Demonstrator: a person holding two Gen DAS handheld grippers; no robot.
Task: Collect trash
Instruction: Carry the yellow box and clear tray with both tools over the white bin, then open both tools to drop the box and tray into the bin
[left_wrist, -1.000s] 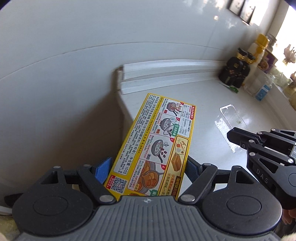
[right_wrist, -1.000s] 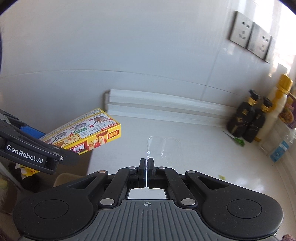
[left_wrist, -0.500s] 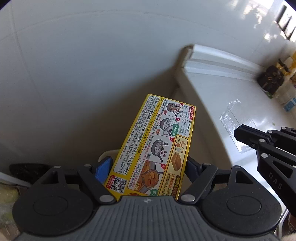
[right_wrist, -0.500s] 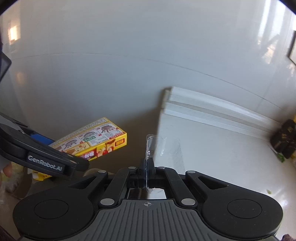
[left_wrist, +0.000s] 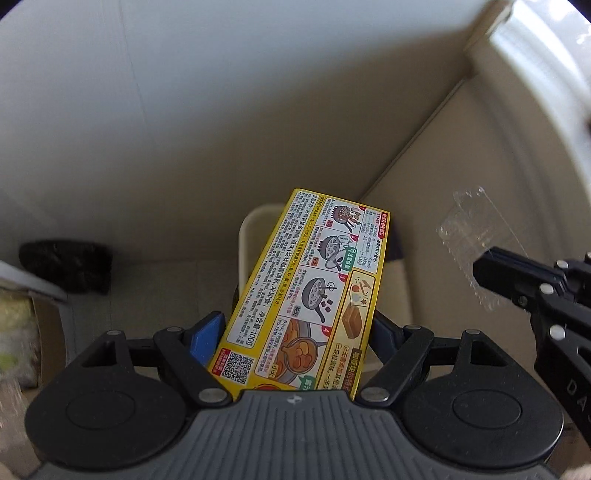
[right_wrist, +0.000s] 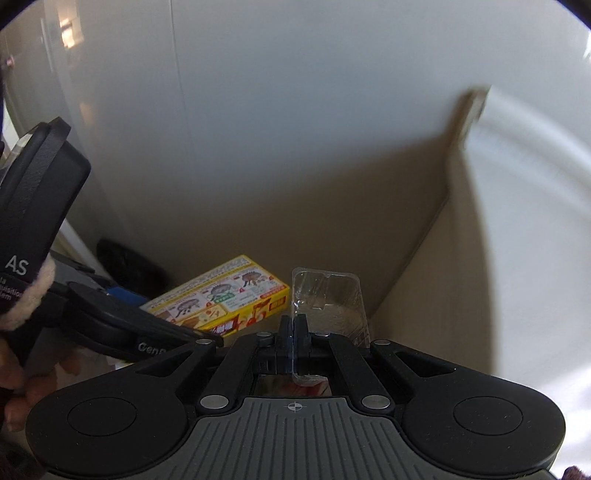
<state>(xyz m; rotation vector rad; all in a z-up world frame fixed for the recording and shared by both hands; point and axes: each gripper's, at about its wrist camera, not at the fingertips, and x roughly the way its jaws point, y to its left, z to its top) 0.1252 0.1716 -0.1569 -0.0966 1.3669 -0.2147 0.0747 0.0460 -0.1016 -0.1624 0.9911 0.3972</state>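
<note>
A: State the left hand-held gripper (left_wrist: 295, 328).

B: It is clamped on the box (left_wrist: 314, 295), a yellow carton printed with cooking steps. The blue pads (left_wrist: 205, 338) press its two long sides. The box runs from the gripper body toward 12 o'clock, tilted slightly to 1 o'clock.

A: What lies beyond the box?

B: A cream bin (left_wrist: 245, 236). Its rim shows at 11 o'clock from the box's far end; the box covers most of the opening. The bin stands on the floor (left_wrist: 159, 284), in the corner between the wall (left_wrist: 221, 110) and the desk (left_wrist: 546, 103) side panel.

A: State the right hand-held gripper (right_wrist: 293, 328).

B: Its jaws are nearly together, pinching the left edge of the tray (right_wrist: 328, 302), a clear plastic blister. The tray stands out toward 12 o'clock from the jaws.

A: Position of the tray in the left view?

B: At 3 o'clock from the box, tray (left_wrist: 474, 240), held by the right hand-held gripper (left_wrist: 484, 267), which enters from the right edge. The tray is apart from the box and in the air beside the desk panel.

A: Position of the box in the right view?

B: At 10 o'clock from the jaws, box (right_wrist: 221, 299), just beside the tray. The left hand-held gripper (right_wrist: 177, 321) holds it from the left.

A: Other items?

B: A black object (left_wrist: 66, 266) on the floor at 9 o'clock in the left view; type cannot be determined.
</note>
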